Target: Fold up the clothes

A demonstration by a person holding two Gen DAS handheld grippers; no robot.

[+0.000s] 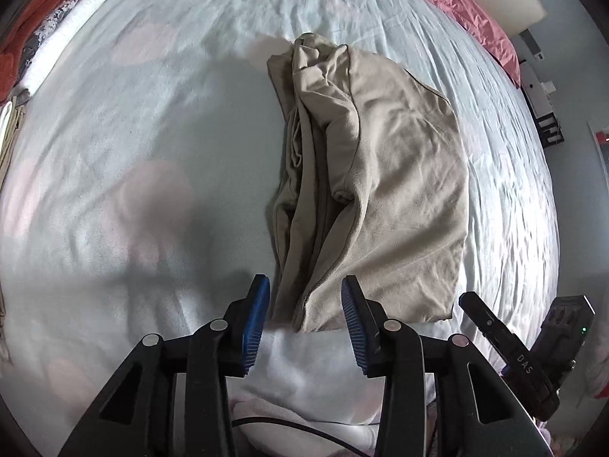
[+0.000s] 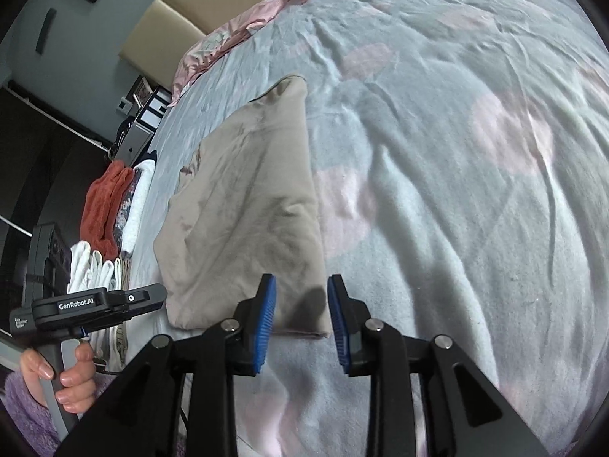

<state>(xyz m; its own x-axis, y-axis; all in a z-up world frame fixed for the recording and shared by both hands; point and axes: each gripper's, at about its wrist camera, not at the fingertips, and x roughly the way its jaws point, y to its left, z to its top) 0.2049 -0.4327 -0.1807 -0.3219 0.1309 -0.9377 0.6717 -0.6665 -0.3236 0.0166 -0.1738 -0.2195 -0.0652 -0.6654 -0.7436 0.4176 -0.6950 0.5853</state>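
A beige garment (image 1: 373, 175) is seen lying on the bed (image 1: 152, 133), folded lengthwise into a long bundle. Its long axis runs straight away from both tongs, and its near short edge lies just ahead of them. The left tongs (image 1: 304, 320) are held spread, nothing between the blue pads, and are lined up with the layered left side of that near edge. The right tongs (image 2: 300, 323) are likewise spread and empty, and are set at the garment's near right corner. Neither is clearly the nearer; each fronts its own end of that edge. A stack of folded laundry (image 2: 110, 213) is seen beyond the garment's left side. Whether another fold across the long axis is due, or the bundle is finished, cannot be settled.
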